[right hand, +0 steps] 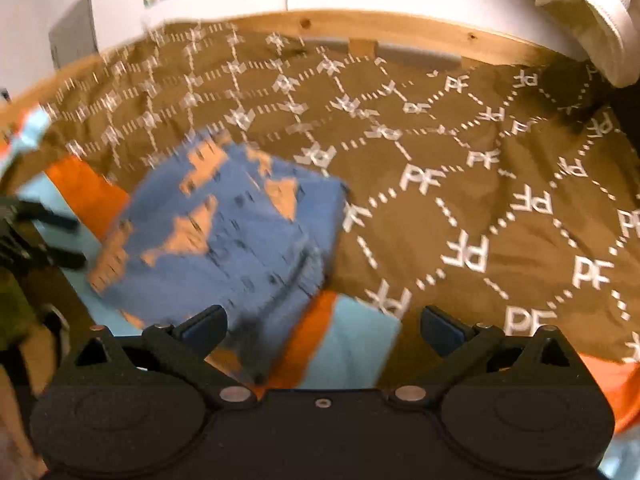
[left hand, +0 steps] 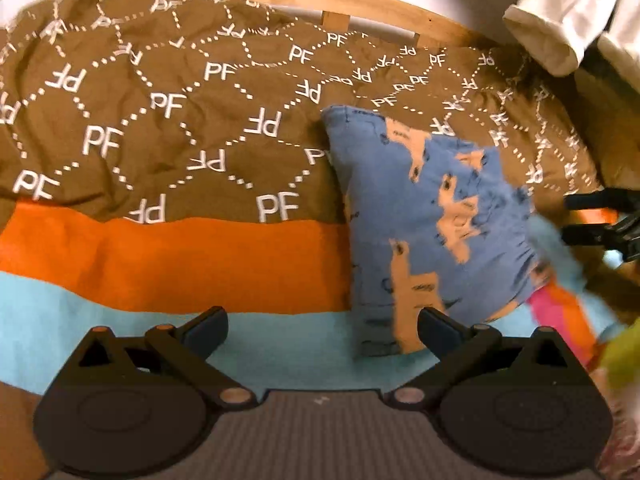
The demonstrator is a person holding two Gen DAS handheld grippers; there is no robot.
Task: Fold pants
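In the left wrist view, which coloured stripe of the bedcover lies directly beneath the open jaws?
The light blue stripe, nearest the camera; the orange stripe lies beyond it, then the brown lettered part.

Each black tool [left hand: 322,330] [right hand: 322,330] has dark blue pads and round metal rivets.

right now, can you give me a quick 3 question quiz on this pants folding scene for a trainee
1. True or false: the left gripper is clamped on the blue pants.
2. What do the pants lie on? A) a bare wooden floor B) a brown bedspread printed with PF letters C) a glass table
3. Fill in: the pants lie as a folded ____ bundle with tan animal prints.

Key:
1. False; its jaws stand wide with nothing between them.
2. B
3. blue
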